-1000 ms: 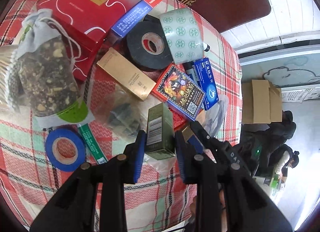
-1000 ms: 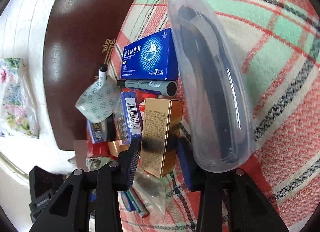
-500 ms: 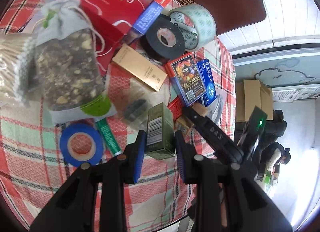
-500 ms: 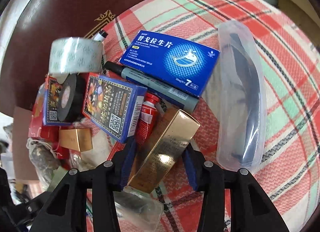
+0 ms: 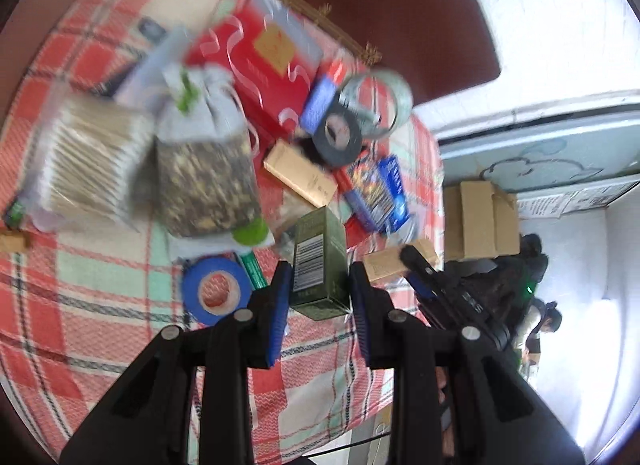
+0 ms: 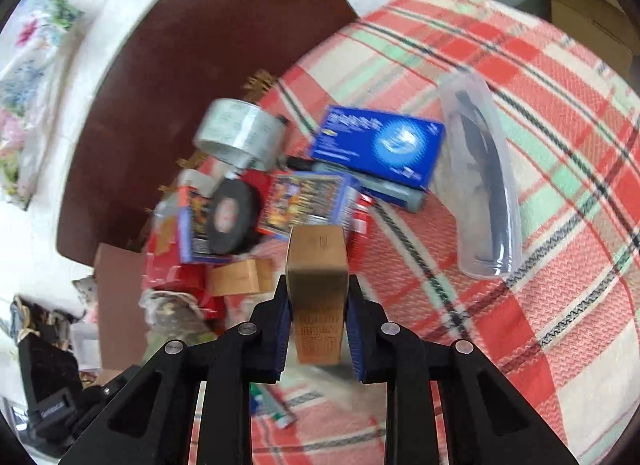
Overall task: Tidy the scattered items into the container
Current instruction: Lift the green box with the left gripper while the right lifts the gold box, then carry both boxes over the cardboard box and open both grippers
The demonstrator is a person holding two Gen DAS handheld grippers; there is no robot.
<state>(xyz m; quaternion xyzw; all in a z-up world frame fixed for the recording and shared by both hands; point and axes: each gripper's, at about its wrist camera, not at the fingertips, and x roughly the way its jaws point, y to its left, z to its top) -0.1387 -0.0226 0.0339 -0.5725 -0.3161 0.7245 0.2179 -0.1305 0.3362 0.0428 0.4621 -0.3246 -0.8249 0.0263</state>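
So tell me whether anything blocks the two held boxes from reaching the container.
Cannot tell: no container shows in either view. The left tongs hold the green box and the right tongs the gold box, both above the clutter.

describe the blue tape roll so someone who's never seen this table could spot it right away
Start at the red, green and cream plaid tablecloth in the left wrist view, then find the left claw, which grips a dark green box. Just left of that box lies the blue tape roll, flat on the cloth. It is the only blue ring; the other rolls are black or pale and lie farther off.
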